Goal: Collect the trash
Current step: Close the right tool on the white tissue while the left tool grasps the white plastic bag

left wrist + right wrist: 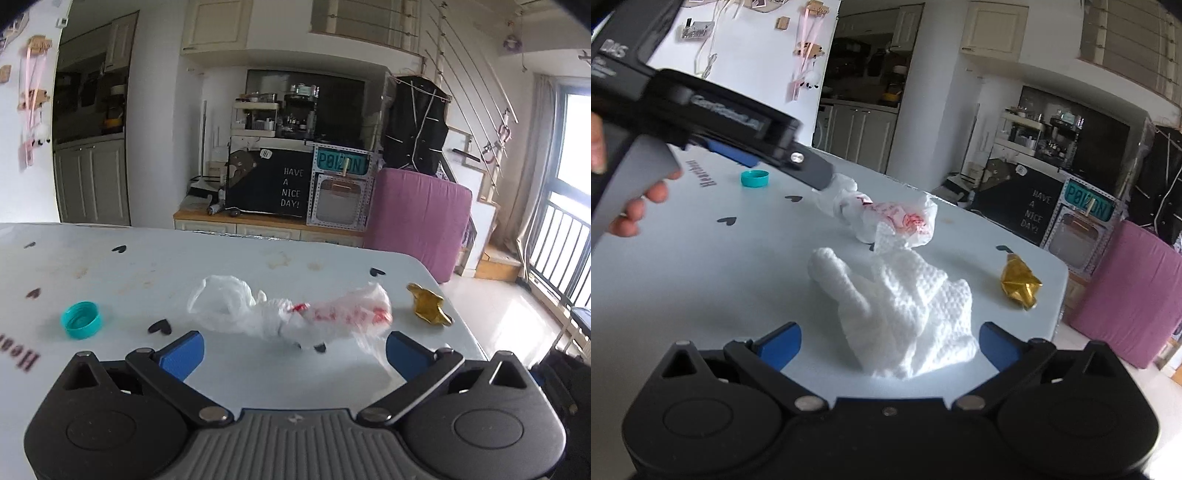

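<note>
Where the pale table ends, a purple cushion stands; kitchen, seemingly, beyond.

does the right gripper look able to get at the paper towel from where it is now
Probably yes. The right gripper is open with the paper towel lying just ahead between its fingers, and nothing sits in the way on the table.

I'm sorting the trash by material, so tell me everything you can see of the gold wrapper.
The gold wrapper is a crumpled, shiny, foil-like scrap, twisted to a point at one end. It lies loose on the pale table near the far right edge, apart from the plastic bag and the paper towel. Nothing touches it.
</note>
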Demonstrator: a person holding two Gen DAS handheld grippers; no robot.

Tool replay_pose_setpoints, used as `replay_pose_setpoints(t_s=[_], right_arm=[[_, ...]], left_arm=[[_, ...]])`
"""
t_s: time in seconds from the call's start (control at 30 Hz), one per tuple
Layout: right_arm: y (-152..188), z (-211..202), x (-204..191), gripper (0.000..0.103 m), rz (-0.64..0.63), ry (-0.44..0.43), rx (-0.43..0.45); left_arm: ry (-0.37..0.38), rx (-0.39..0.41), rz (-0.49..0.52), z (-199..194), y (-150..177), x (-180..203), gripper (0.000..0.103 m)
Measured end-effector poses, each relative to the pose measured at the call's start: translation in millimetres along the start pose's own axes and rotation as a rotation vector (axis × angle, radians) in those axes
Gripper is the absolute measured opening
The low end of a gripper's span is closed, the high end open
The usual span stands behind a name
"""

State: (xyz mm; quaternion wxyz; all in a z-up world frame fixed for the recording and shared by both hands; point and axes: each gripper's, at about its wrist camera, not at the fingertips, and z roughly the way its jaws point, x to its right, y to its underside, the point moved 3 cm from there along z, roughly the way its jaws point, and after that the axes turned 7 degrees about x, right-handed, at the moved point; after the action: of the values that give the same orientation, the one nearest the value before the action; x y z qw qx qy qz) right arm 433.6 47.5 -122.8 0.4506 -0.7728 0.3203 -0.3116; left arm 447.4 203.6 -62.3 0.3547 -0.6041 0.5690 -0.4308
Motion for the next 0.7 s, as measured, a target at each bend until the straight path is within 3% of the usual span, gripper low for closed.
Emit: replay_pose_setpoints(t_s=[0.1, 0.2, 0.37, 0.53, 0.7], right_arm=[[-1, 10, 4, 0.102, 0.049, -0.029, 0.001], [-3, 20, 3, 0.095, 0.053, -0.046, -0.006], [-1, 28, 7, 0.069, 0.084, -0.088, -0.037], [3, 26, 13, 0.053, 0.137, -0.107, -0.023], [4, 22, 9, 0.037, 0.115, -0.12, -0.004]], left_arm=[[-0.008, -0.017, -0.118, 18, -3, -12, 0.103], [-0.024, -0.056, -0.281, 36, -7, -24, 0.103], [-0.034, -0.111, -0.464, 61, -12, -21, 0.103], [-0.068, -0.173, -0.608, 85, -11, -8, 0.103], [-0.152, -0.252, -0.772, 103, -1, -5, 0.103]])
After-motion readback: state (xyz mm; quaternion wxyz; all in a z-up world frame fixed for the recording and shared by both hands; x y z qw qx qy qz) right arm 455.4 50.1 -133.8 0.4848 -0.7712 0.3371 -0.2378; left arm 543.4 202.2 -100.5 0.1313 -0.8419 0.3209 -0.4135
